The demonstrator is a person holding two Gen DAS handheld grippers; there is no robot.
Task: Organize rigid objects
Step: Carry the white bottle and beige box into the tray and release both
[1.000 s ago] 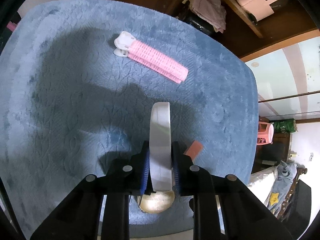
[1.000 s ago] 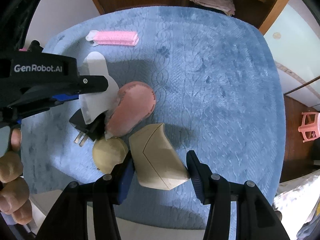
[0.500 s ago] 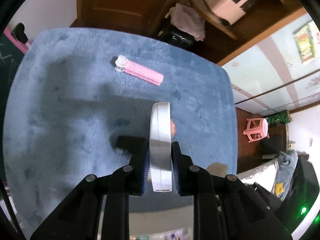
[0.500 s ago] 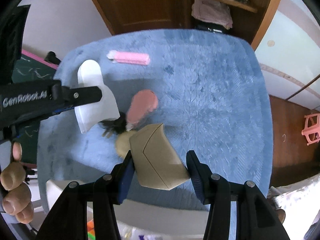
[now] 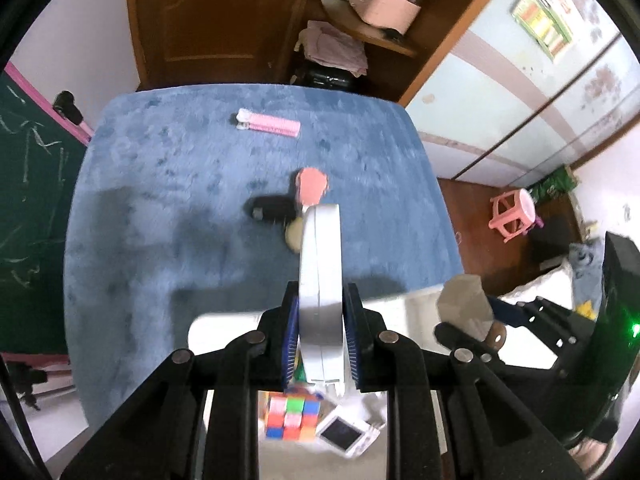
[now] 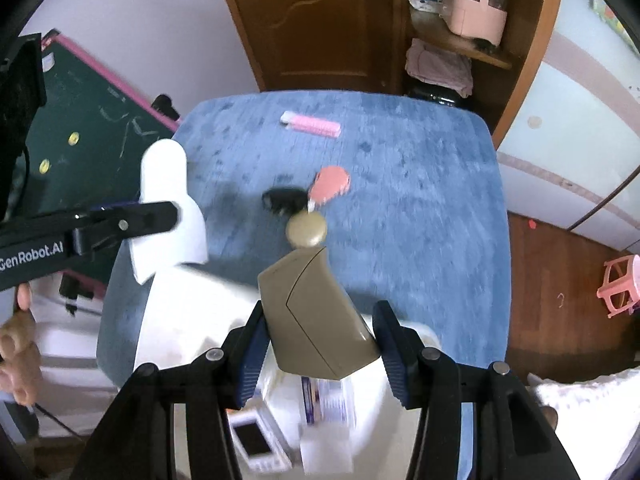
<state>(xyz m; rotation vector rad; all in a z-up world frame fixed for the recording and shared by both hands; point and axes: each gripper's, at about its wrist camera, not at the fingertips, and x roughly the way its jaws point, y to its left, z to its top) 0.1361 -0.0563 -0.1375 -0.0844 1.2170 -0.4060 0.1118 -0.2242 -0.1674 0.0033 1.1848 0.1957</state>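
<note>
Two grippers seen, each clamped on something above a blue plush mat [image 5: 160, 208]. Left gripper [image 5: 321, 344] squeezed tight on a flat white plastic piece [image 5: 321, 280], shown edge-on in its own view; seen broadside only from the right wrist, as a bottle-like outline [image 6: 168, 208] held out over the mat's left edge. Right gripper [image 6: 320, 344] closed partway on a tan wedge-shaped block [image 6: 316, 316], its pads against both sides; glimpsed from the left wrist only as a blurred grey-tan lump [image 5: 464, 308] at right. Left on the mat: a pink hair-roller clip [image 5: 269, 125] near the far edge, and at the middle a black plug adapter [image 6: 282, 199], a salmon-pink oval piece [image 6: 332, 185] and a tan round piece [image 6: 307, 231] huddled together, apparently touching. Shown beneath the left jaws only: a colourful puzzle cube [image 5: 294, 418] beside a small white device with a dark screen [image 5: 347, 436], both in a white bin [image 5: 224, 322]. Glimpsed by the right camera alone: fingers [image 6: 18, 344] at the left edge.
</note>
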